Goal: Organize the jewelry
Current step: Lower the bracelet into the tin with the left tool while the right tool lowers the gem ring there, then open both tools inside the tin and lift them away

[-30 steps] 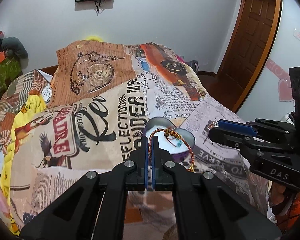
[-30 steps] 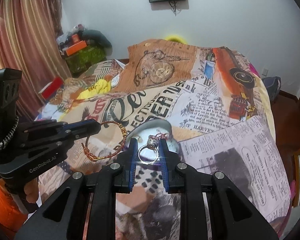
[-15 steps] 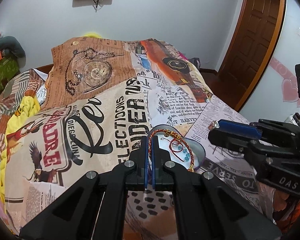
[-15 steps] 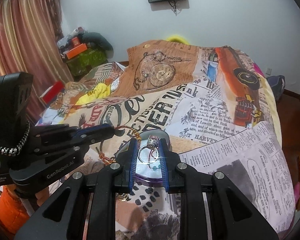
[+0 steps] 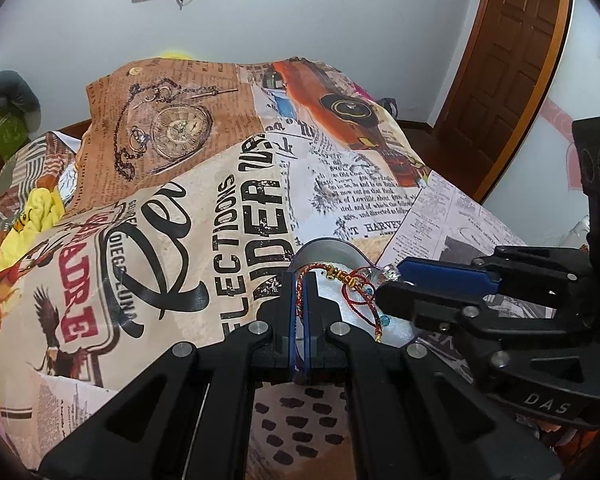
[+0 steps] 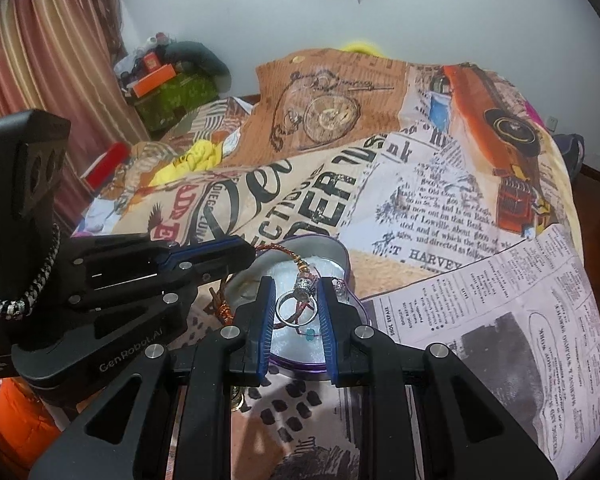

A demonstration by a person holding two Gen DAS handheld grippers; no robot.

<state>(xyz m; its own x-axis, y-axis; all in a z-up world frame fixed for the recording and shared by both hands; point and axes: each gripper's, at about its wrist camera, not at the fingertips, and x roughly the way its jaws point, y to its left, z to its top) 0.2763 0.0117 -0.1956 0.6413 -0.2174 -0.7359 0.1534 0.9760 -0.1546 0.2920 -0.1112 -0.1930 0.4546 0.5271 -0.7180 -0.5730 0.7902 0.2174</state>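
A heart-shaped tin with a white lining lies open on the bed. My left gripper is shut on a red and gold braided bracelet, which hangs over the tin. My right gripper is shut on a silver ring with a stone, held just above the tin's lining. The right gripper also shows in the left wrist view, close to the bracelet. The left gripper shows in the right wrist view, with the bracelet at the tin's rim. A teal bead on a thin cord lies inside.
The bed is covered by a newspaper-print blanket. A yellow cloth lies at its left side. A wooden door stands at the right. Boxes and clutter sit by the curtain.
Both grippers have moved forward and down over the tin. The bracelet and the ring now hang above its lining instead of in front of it.
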